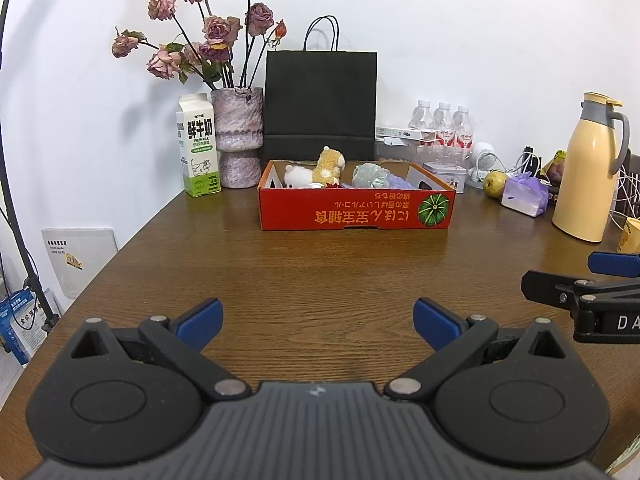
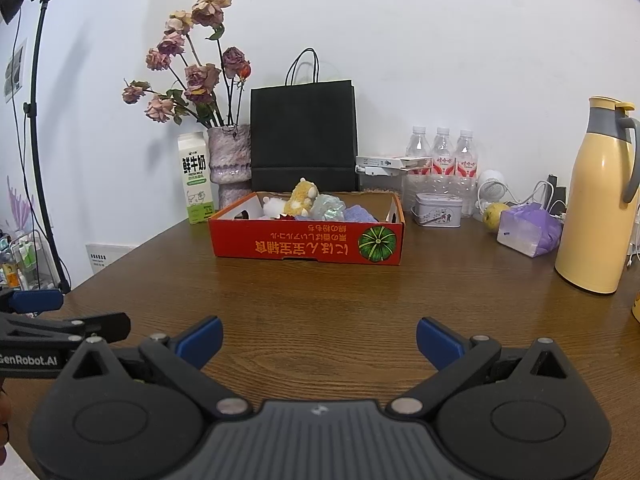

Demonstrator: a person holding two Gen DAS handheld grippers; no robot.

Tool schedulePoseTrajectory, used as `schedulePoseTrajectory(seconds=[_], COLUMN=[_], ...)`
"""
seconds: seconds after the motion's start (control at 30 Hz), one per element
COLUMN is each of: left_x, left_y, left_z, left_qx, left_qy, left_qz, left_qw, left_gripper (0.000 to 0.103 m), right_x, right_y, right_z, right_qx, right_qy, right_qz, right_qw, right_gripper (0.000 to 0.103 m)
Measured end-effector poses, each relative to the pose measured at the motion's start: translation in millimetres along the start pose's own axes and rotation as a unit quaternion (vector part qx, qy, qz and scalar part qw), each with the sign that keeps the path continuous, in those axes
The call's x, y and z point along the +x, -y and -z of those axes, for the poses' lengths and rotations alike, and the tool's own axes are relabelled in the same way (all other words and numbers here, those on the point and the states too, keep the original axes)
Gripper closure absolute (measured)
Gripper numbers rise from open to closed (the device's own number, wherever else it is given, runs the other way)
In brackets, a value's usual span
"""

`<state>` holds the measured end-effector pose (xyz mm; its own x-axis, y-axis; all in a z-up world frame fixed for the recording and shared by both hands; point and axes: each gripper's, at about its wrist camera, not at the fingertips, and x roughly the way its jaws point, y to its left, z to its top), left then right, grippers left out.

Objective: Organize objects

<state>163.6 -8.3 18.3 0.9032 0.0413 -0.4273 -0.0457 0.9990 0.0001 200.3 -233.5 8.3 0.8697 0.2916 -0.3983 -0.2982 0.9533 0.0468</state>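
We hold both grippers low over a brown wood-grain table, side by side and pointed at the far wall. The left gripper has its blue-padded fingers spread wide with nothing between them; the right gripper is spread just as wide and equally bare. Each shows at the edge of the other's view.

Ahead of us, well apart from both tools, stands a shallow red cardboard box with orange lettering and a green pumpkin printed on its front. Inside it we see a tan plush alpaca standing beside a white plush toy, then a pale green mesh bath puff and a folded lilac cloth toward the right end.

Behind the box a black paper bag with cord handles leans against the white wall. To its left are a mottled pink ceramic vase holding dried roses and, just beside that, a white-and-green milk carton.

To the right of the box we see a small patterned tin, three clear water bottles with red labels, a yellow-green pear, a purple-and-white plastic pack touching the pear, and a tall cream-yellow thermos jug with a grey handle near the table's right edge.
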Motion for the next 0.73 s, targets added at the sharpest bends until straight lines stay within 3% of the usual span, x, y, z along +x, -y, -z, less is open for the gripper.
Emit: schedulePoseTrajectory(seconds=[0.73], left_x=[-3.6], left_y=[0.9], left_z=[3.3], left_qx=[0.007], left_qy=[-0.001], left_qz=[-0.006], left_qw=[1.0], left_gripper=[0.0], right_x=[0.7], right_y=[3.7], right_z=[3.3], right_qx=[0.002], right_qy=[-0.003], right_qz=[0.002], right_qw=[1.0], right_gripper=[0.0])
